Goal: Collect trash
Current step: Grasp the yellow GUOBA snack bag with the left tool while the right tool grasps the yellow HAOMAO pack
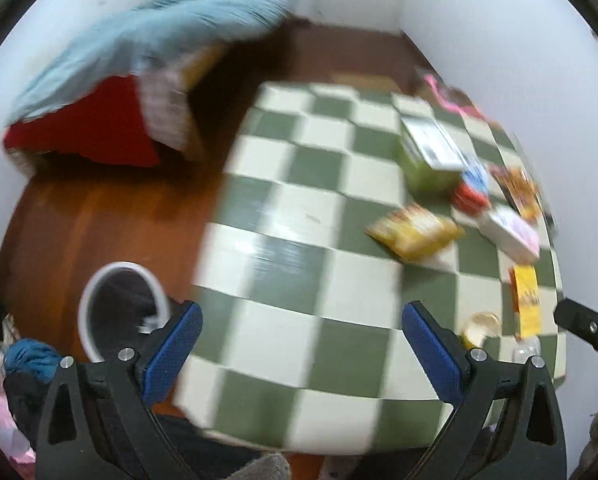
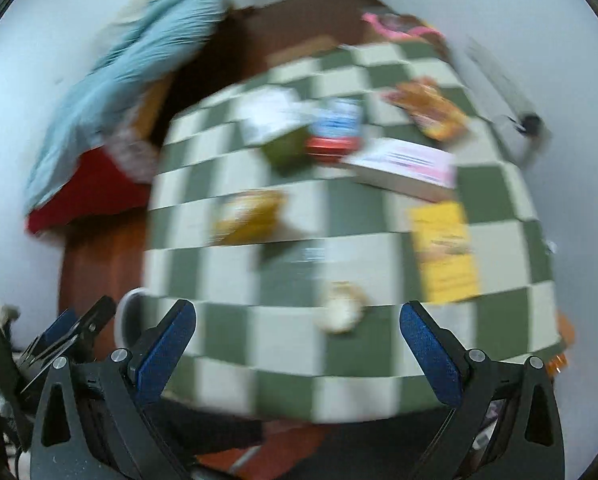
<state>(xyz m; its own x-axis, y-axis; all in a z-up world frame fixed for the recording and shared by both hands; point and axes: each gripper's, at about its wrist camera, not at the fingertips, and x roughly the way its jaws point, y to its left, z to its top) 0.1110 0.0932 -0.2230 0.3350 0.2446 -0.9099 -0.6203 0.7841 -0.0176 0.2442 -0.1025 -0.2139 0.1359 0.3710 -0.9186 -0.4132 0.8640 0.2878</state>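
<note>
A: What is sitting in the white bin [image 1: 99, 312] on the floor?
B: Its inside is looking dark; I cannot tell. The trash is lying on the checkered surface [image 1: 299, 240]: a yellow snack bag [image 1: 415, 232], a yellow wrapper [image 1: 525, 300], a round lid [image 2: 341, 308].
A: And the grippers?
B: The left gripper [image 1: 301, 336] and right gripper [image 2: 297, 336] are both hovering spread wide, holding nothing. Only the right view is showing the left gripper beside the bin.

A crumpled yellow wrapper [image 1: 415, 230] lies mid-worktop; a flat yellow packet [image 1: 526, 300] and a round lid [image 1: 481, 326] lie nearer the edge.
</note>
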